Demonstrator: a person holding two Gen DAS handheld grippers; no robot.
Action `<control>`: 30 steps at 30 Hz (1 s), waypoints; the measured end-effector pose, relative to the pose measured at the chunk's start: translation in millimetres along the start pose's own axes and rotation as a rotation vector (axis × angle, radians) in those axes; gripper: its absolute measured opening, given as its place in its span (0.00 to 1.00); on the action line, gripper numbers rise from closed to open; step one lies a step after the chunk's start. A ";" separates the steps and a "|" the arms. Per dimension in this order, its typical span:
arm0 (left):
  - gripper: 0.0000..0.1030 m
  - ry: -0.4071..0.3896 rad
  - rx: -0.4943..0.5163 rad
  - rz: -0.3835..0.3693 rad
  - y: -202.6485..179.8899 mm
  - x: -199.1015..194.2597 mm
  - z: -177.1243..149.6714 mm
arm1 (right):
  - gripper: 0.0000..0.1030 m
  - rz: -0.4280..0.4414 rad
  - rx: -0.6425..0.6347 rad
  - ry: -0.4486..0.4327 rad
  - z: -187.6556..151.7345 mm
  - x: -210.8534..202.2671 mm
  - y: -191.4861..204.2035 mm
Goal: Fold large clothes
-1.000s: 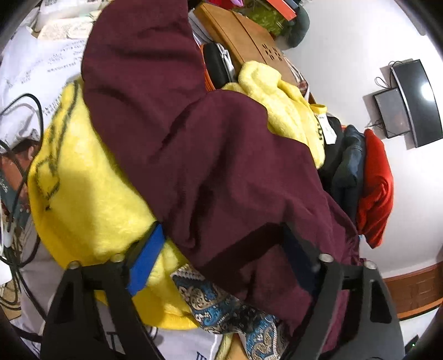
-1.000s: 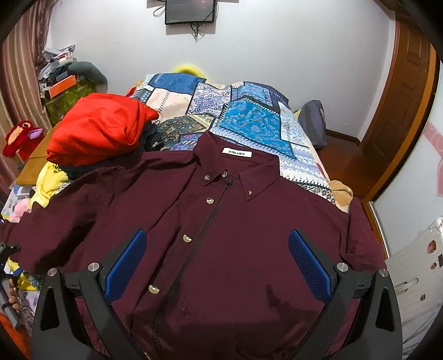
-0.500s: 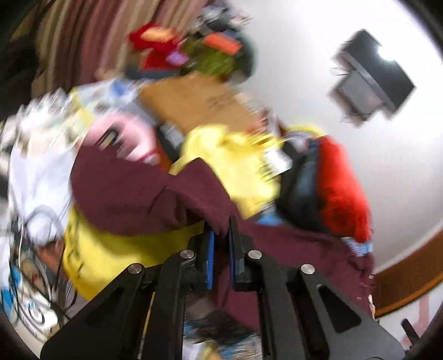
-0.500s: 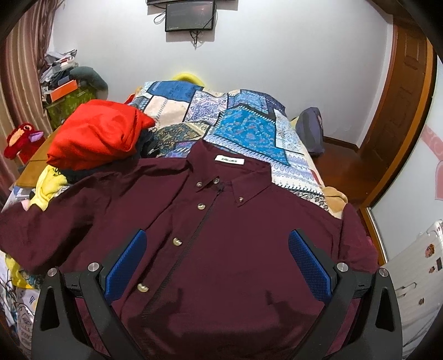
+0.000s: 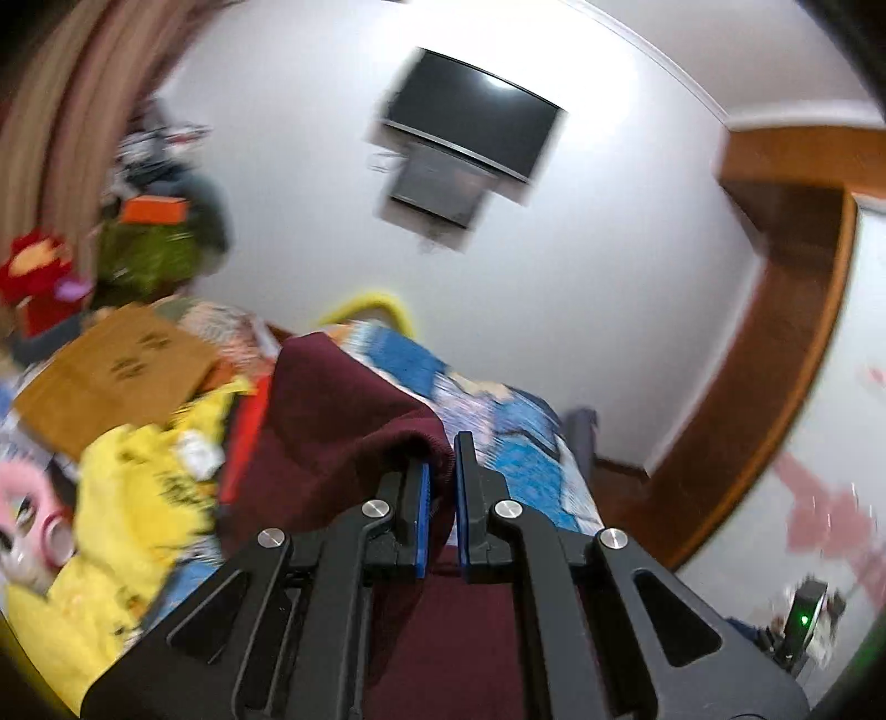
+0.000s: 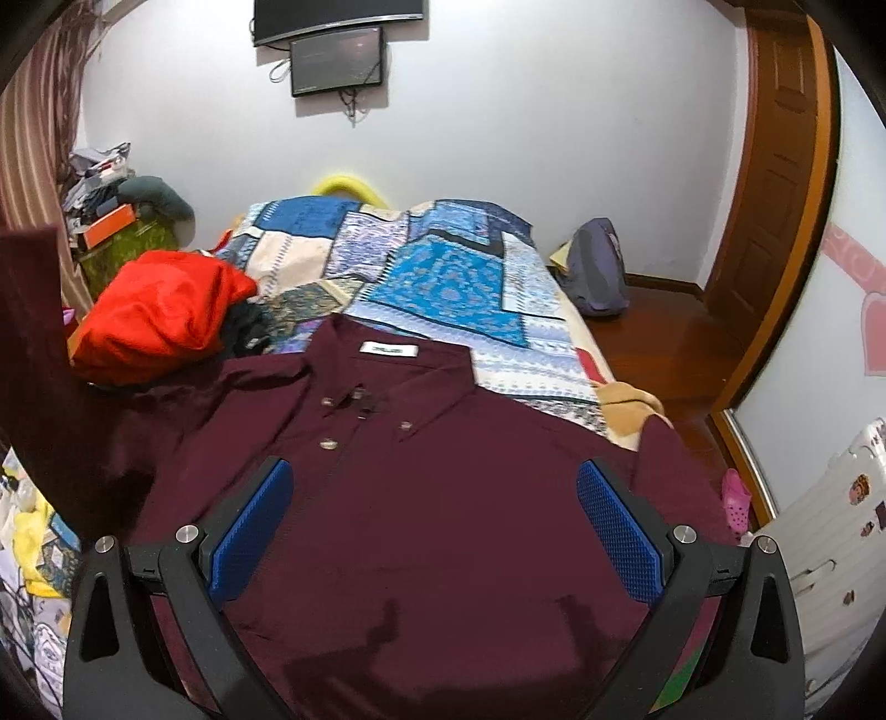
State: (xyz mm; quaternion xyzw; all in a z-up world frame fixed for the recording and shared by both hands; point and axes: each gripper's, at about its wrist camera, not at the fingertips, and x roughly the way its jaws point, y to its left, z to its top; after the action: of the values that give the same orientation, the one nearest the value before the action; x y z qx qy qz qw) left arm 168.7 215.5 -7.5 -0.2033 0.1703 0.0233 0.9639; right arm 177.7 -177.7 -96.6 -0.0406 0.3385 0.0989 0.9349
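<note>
A maroon button-up shirt (image 6: 421, 498) lies face up on the bed, collar toward the far wall. My left gripper (image 5: 441, 476) is shut on the shirt's left sleeve (image 5: 343, 410) and holds it raised; the lifted sleeve also shows at the left edge of the right wrist view (image 6: 33, 310). My right gripper (image 6: 437, 531) is open and empty, hovering over the shirt's lower front.
A patchwork bedspread (image 6: 443, 266) covers the bed. A red garment (image 6: 155, 315) lies on a pile at the shirt's left, with yellow fleece (image 5: 127, 498) lower left. A purple bag (image 6: 598, 271) and wooden door (image 6: 775, 194) are to the right. A TV (image 6: 338, 33) hangs on the wall.
My left gripper closed on the sleeve and lifted it up and toward the shirt's body. My right gripper stayed open and drifted slightly over the shirt.
</note>
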 end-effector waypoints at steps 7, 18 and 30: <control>0.06 0.231 0.125 -0.132 -84.3 74.6 -58.1 | 0.99 0.005 0.060 0.045 -14.6 3.4 -36.9; 0.06 0.675 0.295 -0.239 -170.3 140.3 -203.1 | 0.99 -0.012 0.060 0.108 -37.6 10.6 -52.9; 0.53 0.662 0.335 -0.141 -147.5 109.3 -204.8 | 0.99 0.010 -0.039 0.092 -35.1 7.0 -29.9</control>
State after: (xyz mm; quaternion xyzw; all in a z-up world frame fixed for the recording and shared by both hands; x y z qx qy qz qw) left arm 223.1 -4.2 -163.8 -0.0504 0.4597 -0.1381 0.8758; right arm 167.3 -210.8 -127.7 -0.0617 0.3793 0.1082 0.9168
